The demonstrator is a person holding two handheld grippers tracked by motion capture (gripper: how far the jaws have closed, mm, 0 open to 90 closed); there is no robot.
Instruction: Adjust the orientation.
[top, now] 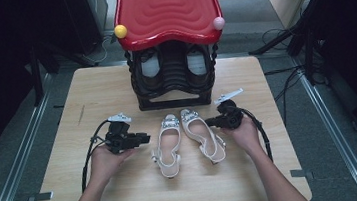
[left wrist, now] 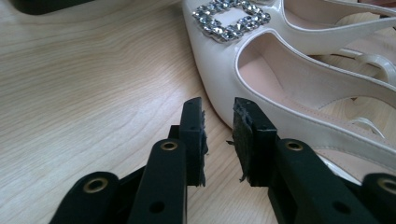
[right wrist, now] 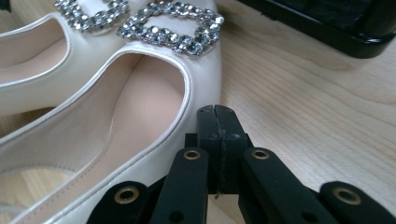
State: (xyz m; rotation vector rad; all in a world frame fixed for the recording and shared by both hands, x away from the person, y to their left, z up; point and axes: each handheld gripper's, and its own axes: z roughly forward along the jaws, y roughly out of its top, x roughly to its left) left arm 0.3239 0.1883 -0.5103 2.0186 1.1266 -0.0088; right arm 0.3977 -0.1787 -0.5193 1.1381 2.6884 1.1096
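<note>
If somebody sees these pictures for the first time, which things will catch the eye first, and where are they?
The pair of white shoes with sparkling buckles lies side by side in the middle of the wooden table. Behind them, at the far edge, stands a black shoe rack with a glossy red top. A left hand-held gripper and a right hand-held gripper point inward at the shoes from either side.

Two glossy cream slingback shoes lie side by side on the wooden table [top: 125, 191], soles down, toes pointing at the black rack [top: 174, 101]. The left shoe [top: 167, 145] sits straight, while the right shoe [top: 202, 134] angles its heel outward. Each carries a sparkling square rhinestone buckle [left wrist: 231, 18] at the toe, the toes nearly touching.
</note>
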